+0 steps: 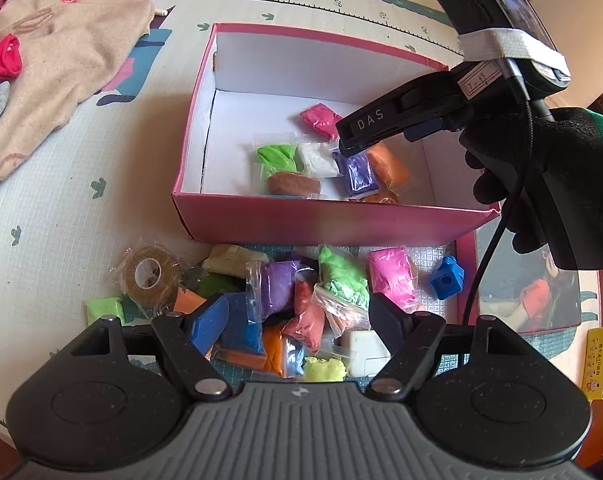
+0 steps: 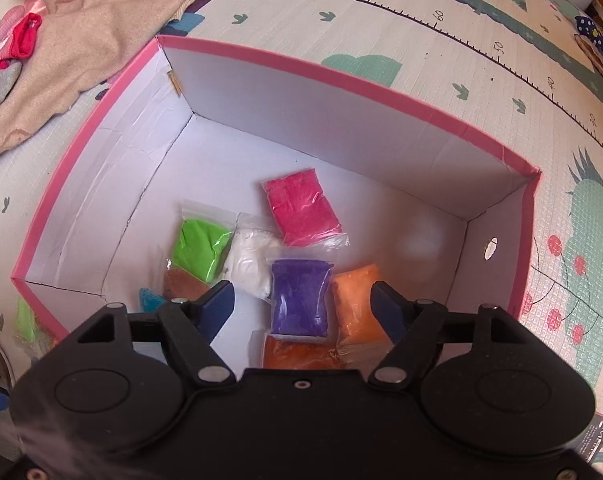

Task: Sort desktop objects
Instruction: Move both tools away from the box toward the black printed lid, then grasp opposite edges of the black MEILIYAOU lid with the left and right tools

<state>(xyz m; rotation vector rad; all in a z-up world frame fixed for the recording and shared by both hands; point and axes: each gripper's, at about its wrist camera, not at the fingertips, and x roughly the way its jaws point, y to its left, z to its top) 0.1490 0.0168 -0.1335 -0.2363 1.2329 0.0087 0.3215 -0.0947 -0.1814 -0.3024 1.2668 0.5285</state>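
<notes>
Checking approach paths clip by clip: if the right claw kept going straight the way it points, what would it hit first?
Most likely the purple clay bag, lying between its open fingers on the floor of the pink box. The orange bag beside it is close; depth is uncertain.

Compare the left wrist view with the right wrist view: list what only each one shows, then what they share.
Only the left wrist view shows the pile of clay bags still outside the box, the tape roll, the blue block and the right hand-held gripper from outside, hanging over the box.

Only the right wrist view shows the round hole in the box wall and a teal bag near the front wall.

Both show the pink box, its purple bag, green bag and the beige cloth.
</notes>
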